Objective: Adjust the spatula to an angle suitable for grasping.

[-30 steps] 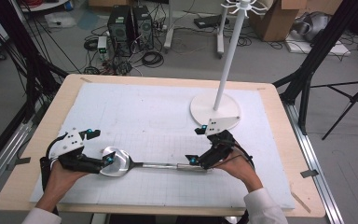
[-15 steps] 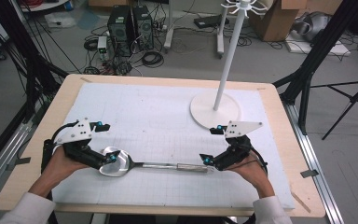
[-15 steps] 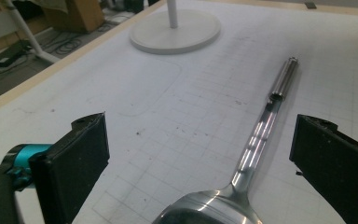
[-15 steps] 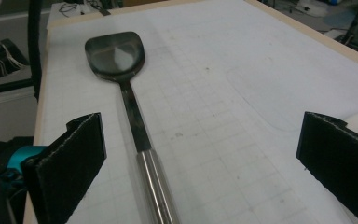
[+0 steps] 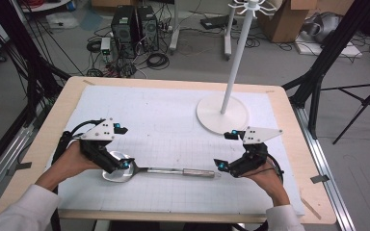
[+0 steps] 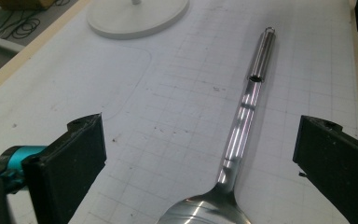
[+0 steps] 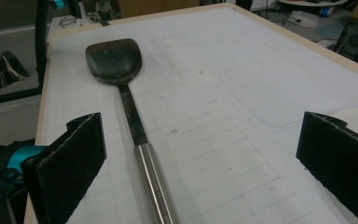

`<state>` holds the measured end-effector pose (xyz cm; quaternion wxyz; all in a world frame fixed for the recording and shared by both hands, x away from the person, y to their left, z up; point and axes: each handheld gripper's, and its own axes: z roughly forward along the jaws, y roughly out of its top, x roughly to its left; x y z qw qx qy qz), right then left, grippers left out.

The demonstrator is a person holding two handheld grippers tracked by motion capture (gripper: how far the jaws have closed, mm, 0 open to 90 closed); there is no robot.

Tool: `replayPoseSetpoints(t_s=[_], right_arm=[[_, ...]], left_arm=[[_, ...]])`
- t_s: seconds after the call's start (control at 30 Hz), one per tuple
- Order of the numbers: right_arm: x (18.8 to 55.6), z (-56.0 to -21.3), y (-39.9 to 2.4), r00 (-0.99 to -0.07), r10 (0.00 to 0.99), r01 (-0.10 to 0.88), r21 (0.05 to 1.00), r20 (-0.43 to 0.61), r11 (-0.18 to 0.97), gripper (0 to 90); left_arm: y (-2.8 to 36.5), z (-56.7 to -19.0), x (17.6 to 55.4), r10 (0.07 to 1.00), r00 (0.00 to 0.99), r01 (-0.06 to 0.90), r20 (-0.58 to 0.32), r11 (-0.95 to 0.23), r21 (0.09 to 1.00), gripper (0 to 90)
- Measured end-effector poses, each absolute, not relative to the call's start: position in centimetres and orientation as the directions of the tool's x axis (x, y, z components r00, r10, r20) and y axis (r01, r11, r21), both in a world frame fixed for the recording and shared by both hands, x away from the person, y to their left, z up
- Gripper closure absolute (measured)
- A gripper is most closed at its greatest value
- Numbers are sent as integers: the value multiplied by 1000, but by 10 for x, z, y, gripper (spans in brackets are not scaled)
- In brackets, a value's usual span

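Note:
A metal spatula (image 5: 161,171) lies flat on the white gridded mat (image 5: 173,120), head to the left, tubular handle to the right. My left gripper (image 5: 123,147) stands open at the head end, its lower jaw beside the shiny blade. My right gripper (image 5: 225,149) is open just past the handle's tip, touching nothing. In the left gripper view the handle (image 6: 242,126) runs away between the wide-apart jaws of the left gripper (image 6: 198,172). In the right gripper view the handle and dark head (image 7: 114,58) lie between the spread jaws of the right gripper (image 7: 200,172).
A white stand with a round base (image 5: 221,115) and tall pole rises at the mat's back right; the base (image 6: 137,16) is seen again far off in the left gripper view. The wooden table edge (image 5: 62,110) frames the mat. Cables, computers and tripods crowd the floor behind.
Both grippers have rolled upright and drawn slightly back from the spatula's two ends, jaws now spread wide. The spatula has stayed in place on the mat.

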<state>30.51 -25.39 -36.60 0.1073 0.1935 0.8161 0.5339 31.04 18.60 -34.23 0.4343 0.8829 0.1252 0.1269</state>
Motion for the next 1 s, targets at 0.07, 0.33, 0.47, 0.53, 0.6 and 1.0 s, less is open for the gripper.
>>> replayPoseSetpoints(t_s=[0.07,0.33,0.47,0.53,0.6,1.0], right_arm=[[305,-365,-256,-898,440,202,915,30,350,2],[304,-366,-264,-871,490,222,920,38,323,2],[303,-368,-271,-860,509,224,927,43,301,3],[303,-368,-274,-858,511,224,930,46,293,3],[303,-368,-276,-853,518,230,931,54,282,3],[304,-368,-279,-854,518,227,931,49,286,2]], left_arm=[[179,-341,311,319,941,110,117,-612,784,30],[156,-343,313,259,958,87,126,-677,731,56],[147,-347,315,246,961,90,123,-704,705,58],[144,-349,316,242,962,90,124,-713,695,58],[140,-351,318,237,965,97,114,-723,684,58],[118,-358,324,179,981,94,76,-777,622,58]])
